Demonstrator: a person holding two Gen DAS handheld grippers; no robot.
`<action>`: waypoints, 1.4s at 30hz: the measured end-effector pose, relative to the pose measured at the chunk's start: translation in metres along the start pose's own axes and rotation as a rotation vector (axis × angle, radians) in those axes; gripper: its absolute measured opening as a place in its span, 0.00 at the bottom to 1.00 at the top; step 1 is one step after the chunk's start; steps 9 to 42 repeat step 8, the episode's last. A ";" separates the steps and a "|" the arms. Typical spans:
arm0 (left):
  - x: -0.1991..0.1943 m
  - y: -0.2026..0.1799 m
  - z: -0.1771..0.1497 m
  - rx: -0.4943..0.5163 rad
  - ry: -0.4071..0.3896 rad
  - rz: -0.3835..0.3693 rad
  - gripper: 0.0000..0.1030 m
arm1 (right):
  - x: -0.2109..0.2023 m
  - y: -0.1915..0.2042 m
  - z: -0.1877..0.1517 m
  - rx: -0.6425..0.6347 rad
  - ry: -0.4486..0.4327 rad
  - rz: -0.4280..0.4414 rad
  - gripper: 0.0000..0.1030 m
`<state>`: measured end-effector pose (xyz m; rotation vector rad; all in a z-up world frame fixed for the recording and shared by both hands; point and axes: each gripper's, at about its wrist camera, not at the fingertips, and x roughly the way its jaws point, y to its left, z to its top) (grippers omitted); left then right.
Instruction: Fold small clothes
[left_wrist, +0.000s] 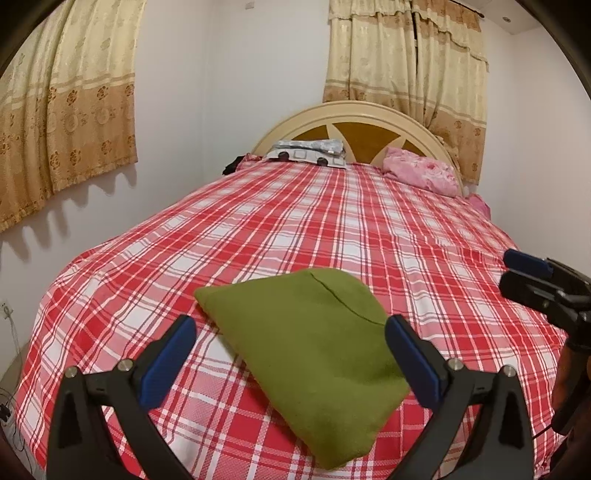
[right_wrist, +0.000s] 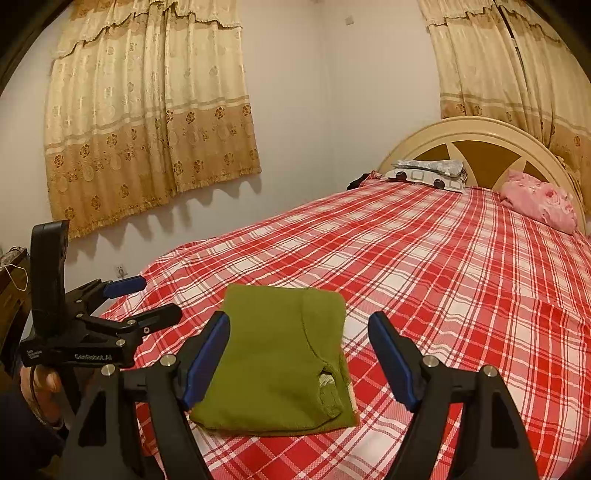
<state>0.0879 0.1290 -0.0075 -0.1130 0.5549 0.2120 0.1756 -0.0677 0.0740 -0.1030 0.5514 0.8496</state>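
A folded olive-green garment (left_wrist: 303, 354) lies flat on the red plaid bedspread (left_wrist: 332, 229), near the bed's front edge. My left gripper (left_wrist: 291, 332) hovers over it, open wide. Its blue pads (left_wrist: 173, 354) stand on either side of the cloth without pressing on it. In the right wrist view the same garment (right_wrist: 273, 362) shows a neck opening and label at its near right corner. My right gripper (right_wrist: 299, 321) is open above it, pads clear of the cloth. The left gripper (right_wrist: 151, 299) appears at the left, held by a hand (right_wrist: 40, 384). The right gripper (left_wrist: 509, 268) shows at the right edge.
A grey patterned pillow (left_wrist: 310, 151) and a pink bundle (left_wrist: 421, 170) lie by the cream headboard (left_wrist: 354, 114). Beige curtains (left_wrist: 66, 110) hang on the walls to the left and behind. A wall socket (right_wrist: 120, 271) and cables sit at the bed's left side.
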 end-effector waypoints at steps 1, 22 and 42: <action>0.000 0.000 0.000 -0.001 -0.001 0.001 1.00 | 0.000 0.000 0.000 -0.001 0.002 -0.001 0.75; -0.002 -0.002 -0.004 0.029 -0.028 0.012 1.00 | -0.001 -0.001 -0.004 0.004 0.015 -0.002 0.75; -0.002 -0.002 -0.004 0.029 -0.028 0.012 1.00 | -0.001 -0.001 -0.004 0.004 0.015 -0.002 0.75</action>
